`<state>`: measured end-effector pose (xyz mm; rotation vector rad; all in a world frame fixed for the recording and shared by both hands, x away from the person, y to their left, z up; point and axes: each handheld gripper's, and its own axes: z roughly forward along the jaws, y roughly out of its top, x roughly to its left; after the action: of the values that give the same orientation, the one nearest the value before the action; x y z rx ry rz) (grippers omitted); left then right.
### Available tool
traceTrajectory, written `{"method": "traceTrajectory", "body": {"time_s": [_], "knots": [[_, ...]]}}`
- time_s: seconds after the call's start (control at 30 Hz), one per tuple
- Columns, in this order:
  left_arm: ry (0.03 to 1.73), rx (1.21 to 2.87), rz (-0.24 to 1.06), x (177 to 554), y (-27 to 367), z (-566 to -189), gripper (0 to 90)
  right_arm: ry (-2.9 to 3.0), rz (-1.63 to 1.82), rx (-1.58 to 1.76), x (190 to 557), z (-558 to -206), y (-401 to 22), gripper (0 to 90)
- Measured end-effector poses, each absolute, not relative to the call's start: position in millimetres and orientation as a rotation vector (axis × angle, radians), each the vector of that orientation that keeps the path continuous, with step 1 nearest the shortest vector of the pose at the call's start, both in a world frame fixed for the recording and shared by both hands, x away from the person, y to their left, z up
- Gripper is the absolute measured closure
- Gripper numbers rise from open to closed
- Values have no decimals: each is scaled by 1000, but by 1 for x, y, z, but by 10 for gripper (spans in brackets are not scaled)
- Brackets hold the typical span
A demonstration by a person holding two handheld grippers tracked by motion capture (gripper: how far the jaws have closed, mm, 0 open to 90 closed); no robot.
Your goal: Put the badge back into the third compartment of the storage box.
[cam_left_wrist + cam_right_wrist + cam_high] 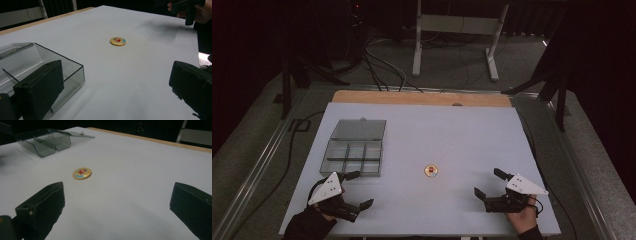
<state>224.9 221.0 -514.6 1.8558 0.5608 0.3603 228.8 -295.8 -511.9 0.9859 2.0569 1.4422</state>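
Left gripper (360,189): held low over the near left corner of the table (462,125); jaws spread wide apart, nothing between them; grey three-cornered plate on top; one jaw close to the near edge of the box, whether touching could not be told.
Right gripper (489,181): held low over the near right part of the table, pointed toward the table's middle; jaws likewise spread wide, released, nothing grasped; seen far off at the upper right of the left gripper view (186,7), in a hand.
Badge (431,170): small, round, yellow-rimmed with a red and blue picture on its face; lay flat on the bare white surface, roughly between the two grippers and a little farther from the person; apart from both grippers and from the box; seen ahead of the open jaws in the left gripper view (117,41) and in the right gripper view (82,173).
Box (353,157): clear, grey-tinted, divided into several small compartments; stood on the left part of the table, well to the left of the badge; contents of the compartments too dim to tell.
Lid (358,129): clear, swung open and lying back on the far side of the box, joined to it along the far edge.
Table: white top with a wooden strip along the far edge.
Floor beyond: grey carpet, dark cables (382,65), and a white stand (457,25) past the far edge.
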Motion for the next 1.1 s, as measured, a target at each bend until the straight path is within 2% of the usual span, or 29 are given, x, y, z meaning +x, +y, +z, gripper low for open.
{"method": "traceTrajectory", "body": {"time_s": [0.53, 1.1], "knots": [[564, 1873, 352, 225, 220, -517, 0, 2064, 1415, 1022, 232, -513, -293, 0], [576, 1869, 345, 225, 220, -517, 1, 2042, 1456, 1027, 246, -487, -285, 0]]}}
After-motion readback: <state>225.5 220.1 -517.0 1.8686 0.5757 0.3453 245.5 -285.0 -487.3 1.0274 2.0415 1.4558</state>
